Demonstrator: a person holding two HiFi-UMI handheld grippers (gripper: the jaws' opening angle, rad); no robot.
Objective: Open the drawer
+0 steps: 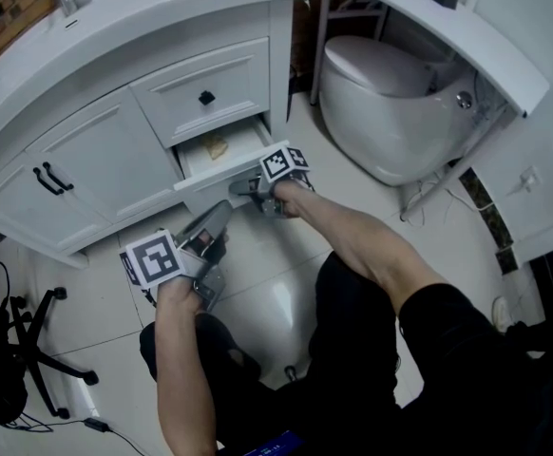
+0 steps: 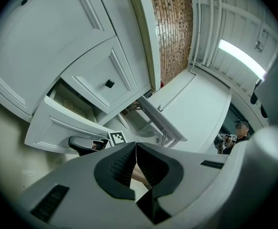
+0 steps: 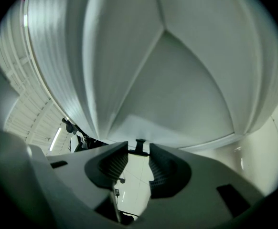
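Note:
The white vanity's lower drawer (image 1: 221, 174) stands partly pulled out, with a small yellowish thing (image 1: 218, 146) lying inside. My right gripper (image 1: 245, 189) is at the drawer's front panel (image 3: 177, 94), its jaws shut on the small black knob (image 3: 140, 146), which shows between the fingertips. The left gripper view shows the same drawer (image 2: 58, 128) with the right gripper (image 2: 84, 144) at its front. My left gripper (image 1: 221, 213) hovers lower and to the left, apart from the drawer. Its jaws (image 2: 135, 147) are shut, pads touching, with nothing held.
Above is a closed upper drawer (image 1: 205, 84) with a black knob (image 2: 109, 83). Cabinet doors with black handles (image 1: 53, 177) lie to the left. A white toilet (image 1: 390, 103) stands to the right, a chair base (image 1: 39, 350) at bottom left on the tiled floor.

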